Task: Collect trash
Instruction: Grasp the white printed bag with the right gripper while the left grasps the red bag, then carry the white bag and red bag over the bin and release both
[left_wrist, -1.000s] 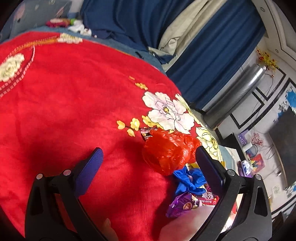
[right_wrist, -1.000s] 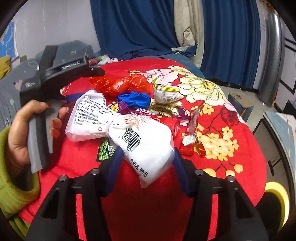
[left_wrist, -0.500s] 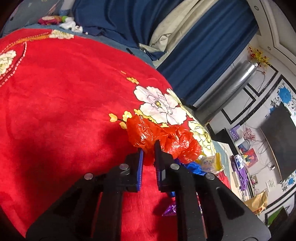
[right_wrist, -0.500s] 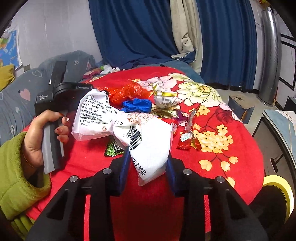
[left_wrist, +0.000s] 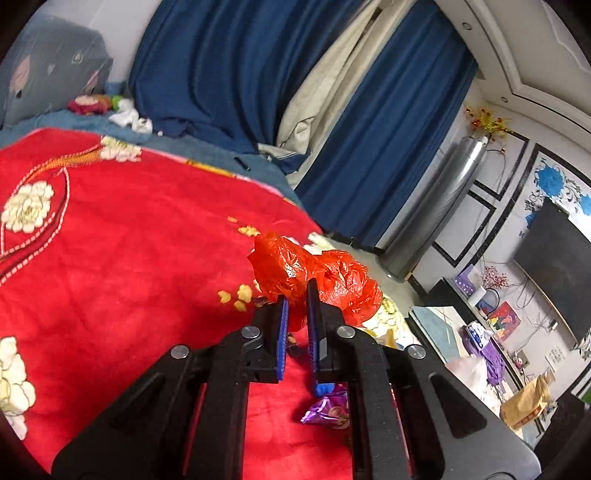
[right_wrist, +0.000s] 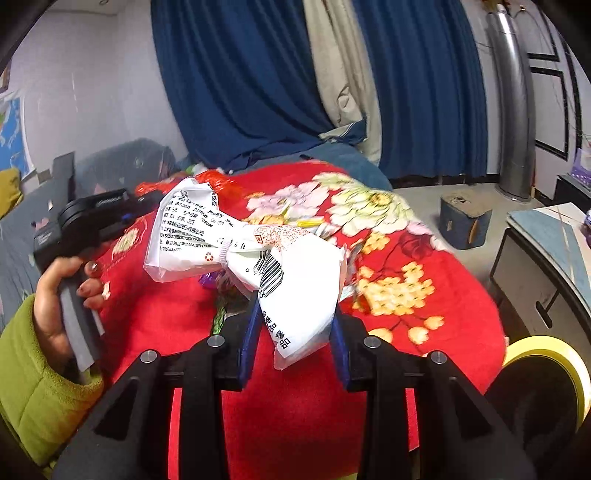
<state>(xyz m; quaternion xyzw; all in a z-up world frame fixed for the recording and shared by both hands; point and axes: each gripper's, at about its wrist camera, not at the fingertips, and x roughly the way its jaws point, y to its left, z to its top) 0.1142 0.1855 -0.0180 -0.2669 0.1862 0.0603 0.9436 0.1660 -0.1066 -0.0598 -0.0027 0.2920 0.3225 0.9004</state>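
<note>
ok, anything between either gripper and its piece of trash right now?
No. The left gripper is shut on the red plastic bag, the right gripper on the white printed wrapper; no bin is visible.

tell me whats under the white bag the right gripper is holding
Under the white bag, a purple wrapper and a green one peek out on the red blanket. The bag covers anything else beneath it.

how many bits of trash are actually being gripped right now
2. A crumpled red plastic bag is pinched in the left gripper; a white printed plastic package is clamped in the right gripper. More wrappers lie loose on the red floral blanket, some hidden.
</note>
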